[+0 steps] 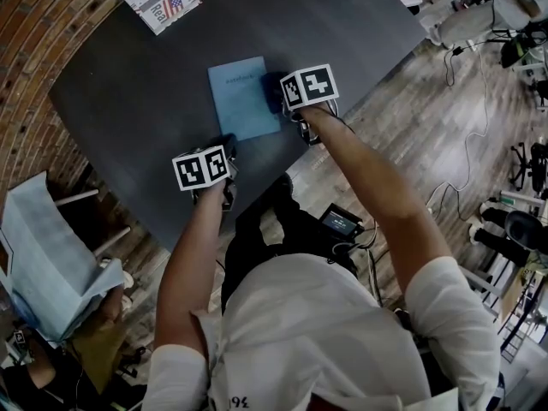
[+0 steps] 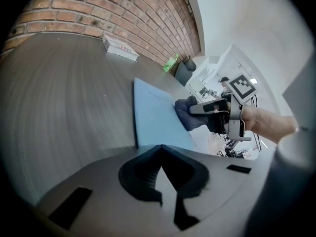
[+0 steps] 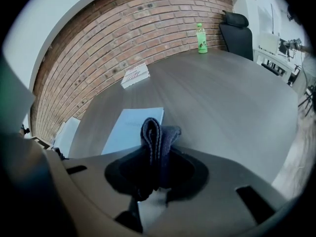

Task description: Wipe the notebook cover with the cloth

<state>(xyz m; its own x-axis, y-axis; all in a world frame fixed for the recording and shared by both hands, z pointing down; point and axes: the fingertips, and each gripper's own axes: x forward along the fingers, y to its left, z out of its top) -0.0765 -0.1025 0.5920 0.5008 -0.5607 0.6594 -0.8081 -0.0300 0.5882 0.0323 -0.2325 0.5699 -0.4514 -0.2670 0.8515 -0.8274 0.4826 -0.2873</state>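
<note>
The blue notebook (image 1: 242, 97) lies flat on the dark table (image 1: 128, 84), toward its near right side. My right tongs (image 3: 157, 154) are clamped on the folded cloth (image 3: 154, 132) at the notebook's right edge. My left tongs (image 2: 160, 151), jaws together and empty, sit at its near edge. If the notebook isn't pinned, I reckon a stroke could slide it.

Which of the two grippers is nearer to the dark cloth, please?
Right. The right gripper holds the cloth at the notebook's right edge; the left gripper, shut, sits at the notebook's near edge, clear of the cloth.
</note>
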